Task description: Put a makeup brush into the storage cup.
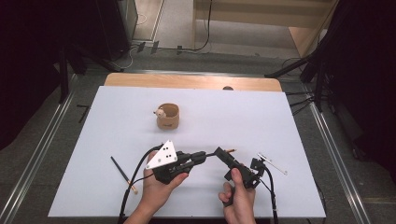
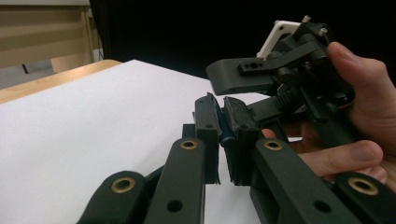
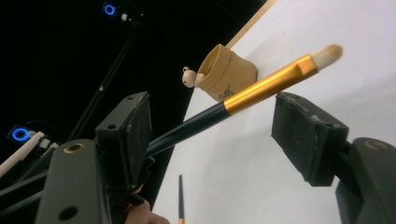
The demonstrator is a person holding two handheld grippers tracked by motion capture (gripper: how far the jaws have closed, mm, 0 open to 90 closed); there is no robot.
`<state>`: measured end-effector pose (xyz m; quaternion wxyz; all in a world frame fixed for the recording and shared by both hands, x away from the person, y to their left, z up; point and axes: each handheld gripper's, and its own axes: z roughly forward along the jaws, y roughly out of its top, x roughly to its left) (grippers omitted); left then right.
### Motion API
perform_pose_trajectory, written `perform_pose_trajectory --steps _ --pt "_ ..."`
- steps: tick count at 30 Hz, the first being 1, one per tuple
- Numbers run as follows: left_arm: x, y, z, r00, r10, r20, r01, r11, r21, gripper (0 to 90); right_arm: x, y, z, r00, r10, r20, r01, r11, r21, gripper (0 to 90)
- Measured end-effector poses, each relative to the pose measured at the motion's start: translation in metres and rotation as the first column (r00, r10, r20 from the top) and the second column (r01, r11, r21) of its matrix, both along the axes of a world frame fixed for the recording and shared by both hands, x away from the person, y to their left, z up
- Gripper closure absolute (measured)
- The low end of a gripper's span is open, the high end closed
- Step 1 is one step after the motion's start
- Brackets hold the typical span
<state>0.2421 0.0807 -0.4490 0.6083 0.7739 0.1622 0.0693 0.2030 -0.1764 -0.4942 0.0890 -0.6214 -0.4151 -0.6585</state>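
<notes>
Left of centre in the high view, your left gripper [image 1: 203, 156] has its fingers [image 2: 208, 122] clamped on the brush [image 3: 243, 99] handle. To its right, the right gripper [image 1: 223, 154] fingers [image 3: 306, 135] stand apart around the ferrule. Close squarely on the shaft before the left lets go; pot [image 1: 168, 116] waits upper centre on the bench [image 1: 261, 116].

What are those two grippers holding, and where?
The left gripper clamps a brush by its dark handle end. The right gripper is open around it, not gripping.

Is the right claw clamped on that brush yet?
No, open: the right claw has its pads apart, and the brush passes between them, touching at most one.
</notes>
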Motion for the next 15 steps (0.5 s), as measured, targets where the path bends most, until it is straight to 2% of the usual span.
perform_pose_trajectory --steps 3,7,10,15 --pt "-0.001 -0.002 -0.001 1.0000 -0.005 0.004 0.005 1.0000 0.005 86.1 0.000 -0.001 -0.003 1.0000 -0.005 -0.006 0.005 0.9994 0.033 35.9" --pt "-0.002 -0.003 -0.002 0.9998 -0.021 0.005 0.021 0.9997 0.009 86.1 0.002 -0.004 -0.007 1.0000 -0.003 -0.004 0.004 0.9960 0.089 49.5" --pt "-0.004 -0.005 -0.002 0.9997 -0.023 0.013 0.022 0.9994 0.025 86.2 0.001 -0.005 -0.009 0.9995 -0.017 -0.027 0.019 0.9969 0.076 55.8" --pt "-0.004 -0.004 -0.004 0.9997 -0.024 0.008 0.024 0.9994 0.024 86.2 0.002 -0.007 -0.014 0.9999 -0.004 -0.014 0.005 0.9933 0.115 61.6"
